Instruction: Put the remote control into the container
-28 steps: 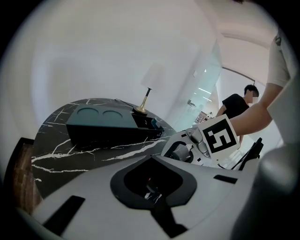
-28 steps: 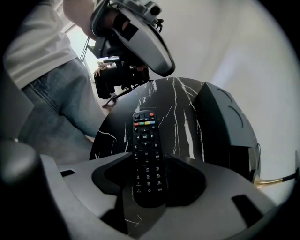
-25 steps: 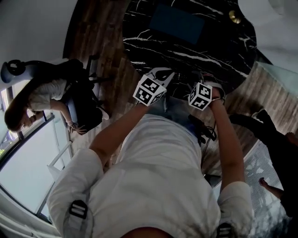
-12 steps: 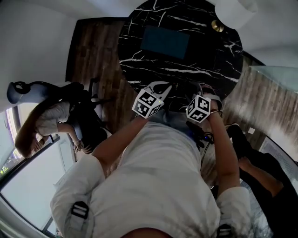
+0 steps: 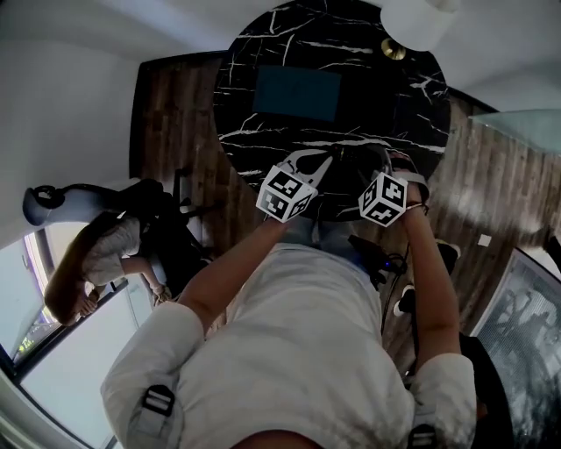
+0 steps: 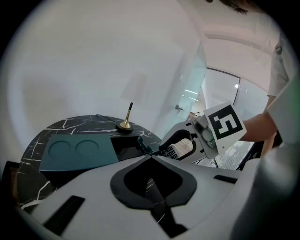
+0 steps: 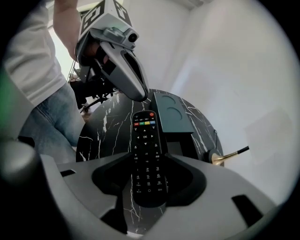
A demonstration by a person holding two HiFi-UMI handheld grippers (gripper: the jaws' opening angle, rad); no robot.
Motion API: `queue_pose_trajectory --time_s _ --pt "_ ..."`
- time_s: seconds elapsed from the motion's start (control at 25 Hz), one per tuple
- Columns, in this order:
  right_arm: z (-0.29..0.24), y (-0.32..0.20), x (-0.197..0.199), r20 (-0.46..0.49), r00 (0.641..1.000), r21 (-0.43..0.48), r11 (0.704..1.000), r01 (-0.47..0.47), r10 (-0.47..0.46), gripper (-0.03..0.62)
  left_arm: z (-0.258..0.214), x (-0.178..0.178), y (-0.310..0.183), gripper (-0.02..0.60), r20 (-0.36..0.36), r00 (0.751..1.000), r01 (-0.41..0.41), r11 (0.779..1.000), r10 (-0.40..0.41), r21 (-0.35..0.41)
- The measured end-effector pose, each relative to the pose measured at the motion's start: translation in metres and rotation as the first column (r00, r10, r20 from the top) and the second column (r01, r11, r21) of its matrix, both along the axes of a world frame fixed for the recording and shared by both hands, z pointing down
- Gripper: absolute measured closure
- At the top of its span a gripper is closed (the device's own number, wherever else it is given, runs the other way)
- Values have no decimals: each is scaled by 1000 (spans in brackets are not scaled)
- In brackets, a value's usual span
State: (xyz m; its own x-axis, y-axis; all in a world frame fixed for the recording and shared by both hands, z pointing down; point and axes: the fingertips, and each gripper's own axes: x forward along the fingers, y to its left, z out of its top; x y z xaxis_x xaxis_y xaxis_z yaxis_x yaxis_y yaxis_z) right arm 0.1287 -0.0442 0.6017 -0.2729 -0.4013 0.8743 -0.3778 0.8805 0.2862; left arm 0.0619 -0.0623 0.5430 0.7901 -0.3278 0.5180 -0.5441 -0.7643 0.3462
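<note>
The black remote control [image 7: 147,149] lies lengthwise between the jaws of my right gripper [image 7: 149,158], which is shut on it, over the near edge of the round black marble table [image 7: 105,122]. The container, a teal tray [image 7: 171,112] with two round recesses, lies further in, with a dark open box [image 6: 123,145] beside it. My left gripper [image 6: 151,158] is shut and holds nothing, hovering just left of the right gripper [image 6: 161,150]. From the head view both grippers [image 5: 307,167] [image 5: 386,167] sit at the table's near rim, short of the tray [image 5: 296,92].
A brass stand with a black stick [image 6: 125,123] rises at the table's far side. A white rounded object [image 5: 421,17] lies beyond it. A person sits on a dark office chair [image 5: 162,232] on the wooden floor [image 5: 166,123] to the left.
The head view has swung so the whole table shows. Both grippers edged slightly forward over its near rim. The dark-clothed person at the right is out of view.
</note>
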Motion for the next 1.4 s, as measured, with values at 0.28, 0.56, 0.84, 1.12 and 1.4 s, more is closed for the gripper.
queue_pose_trajectory --time_s 0.28,0.56,0.84,1.12,1.4 --pt "-5 -28 19 -7 999 30 999 -38 38 376 -2 17 -22 575 -13 1000 5 1000 -5 6" --pt "6 -85 41 -35 998 38 998 -50 51 376 -1 32 -78 575 -6 1000 22 999 -22 43" --pt "41 -124 50 -56 998 0 999 -38 38 376 25 39 -116 575 31 999 18 999 -19 38" --pt "89 -133 51 -82 997 -85 996 -21 14 376 58 45 -127 575 65 998 9 1000 -9 0" --pt "114 -142 52 -106 994 -138 990 -4 -11 376 81 50 -131 575 88 996 -4 1000 6 -16"
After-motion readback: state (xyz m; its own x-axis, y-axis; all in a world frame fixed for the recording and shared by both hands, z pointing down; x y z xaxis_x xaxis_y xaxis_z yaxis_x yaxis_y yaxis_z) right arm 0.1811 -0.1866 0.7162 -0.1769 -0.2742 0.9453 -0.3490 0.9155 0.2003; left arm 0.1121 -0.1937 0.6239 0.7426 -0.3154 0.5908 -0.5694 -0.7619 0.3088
